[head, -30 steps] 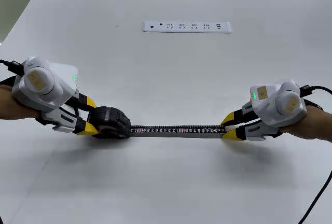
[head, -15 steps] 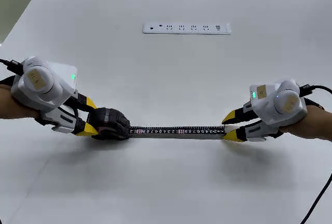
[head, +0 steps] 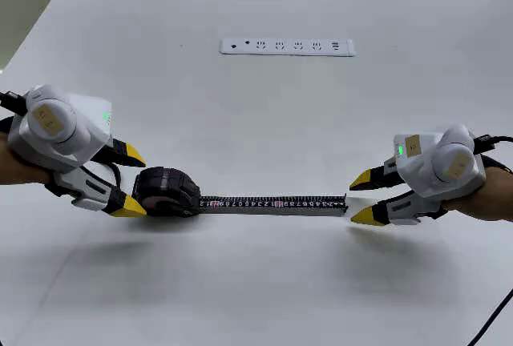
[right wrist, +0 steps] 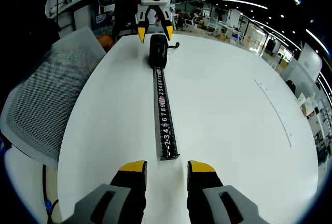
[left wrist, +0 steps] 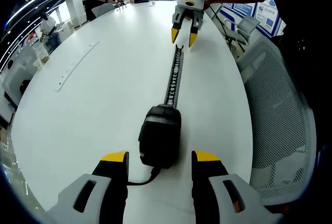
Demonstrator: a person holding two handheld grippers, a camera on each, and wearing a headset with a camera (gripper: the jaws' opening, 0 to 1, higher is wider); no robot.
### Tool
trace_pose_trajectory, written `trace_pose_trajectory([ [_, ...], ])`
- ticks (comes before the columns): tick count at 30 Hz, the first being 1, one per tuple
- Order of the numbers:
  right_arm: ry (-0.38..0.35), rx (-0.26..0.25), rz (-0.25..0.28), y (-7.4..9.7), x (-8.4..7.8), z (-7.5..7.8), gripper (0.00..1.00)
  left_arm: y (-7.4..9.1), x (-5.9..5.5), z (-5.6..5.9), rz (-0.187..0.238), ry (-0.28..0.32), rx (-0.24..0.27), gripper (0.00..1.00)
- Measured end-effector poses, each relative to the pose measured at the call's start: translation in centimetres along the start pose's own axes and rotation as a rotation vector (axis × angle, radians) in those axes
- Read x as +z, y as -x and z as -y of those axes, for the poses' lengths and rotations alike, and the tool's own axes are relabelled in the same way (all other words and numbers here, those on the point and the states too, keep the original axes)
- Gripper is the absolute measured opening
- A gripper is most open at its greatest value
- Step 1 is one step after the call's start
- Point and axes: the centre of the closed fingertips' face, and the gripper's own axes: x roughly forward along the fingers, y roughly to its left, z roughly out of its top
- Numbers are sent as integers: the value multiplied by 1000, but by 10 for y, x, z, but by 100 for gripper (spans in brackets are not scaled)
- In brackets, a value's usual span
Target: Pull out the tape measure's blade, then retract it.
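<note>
The black tape measure case (head: 167, 191) lies on the white table (head: 256, 122), its blade (head: 272, 201) drawn out to the right and lying flat. My left gripper (head: 135, 183) stands open just left of the case, its yellow tips flanking the case's rear without touching. In the left gripper view the case (left wrist: 161, 135) sits just ahead of the open jaws and the blade (left wrist: 175, 73) runs toward the right gripper (left wrist: 184, 27). My right gripper (head: 359, 199) is open, a little beyond the blade's tip. In the right gripper view the blade's end hook (right wrist: 168, 156) lies free ahead of the tips.
A white power strip (head: 287, 46) lies at the back of the table. A black cable (head: 489, 314) trails at the lower right. A mesh chair (left wrist: 280, 105) stands beside the table edge.
Both grippers have opened and let go. The left one has drawn back from the case, the right one from the blade's tip. The blade stays pulled out.
</note>
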Motion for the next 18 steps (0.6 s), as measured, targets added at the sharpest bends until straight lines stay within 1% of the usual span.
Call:
trace_pose_trajectory([
  [2, -2, -8, 1, 2, 0, -1, 30, 2, -1, 1, 4, 12, 5, 46],
  [5, -45, -17, 1, 4, -1, -3, 33, 4, -5, 4, 4, 39, 16, 48],
  [6, -43, -19, 2, 5, -1, -3, 34, 5, -6, 5, 7, 44, 17, 48],
  [7, -42, -25, 2, 6, -1, -5, 34, 7, -7, 7, 16, 62, 23, 49],
  [10, -62, -34, 0, 8, -2, -7, 36, 9, -8, 8, 33, 91, 42, 51],
  [12, -68, -43, 0, 10, -3, -9, 37, 10, -10, 11, 40, 111, 53, 52],
  [18, -101, -59, 13, 13, -3, -17, 40, 12, -12, 19, 60, 157, 67, 55],
])
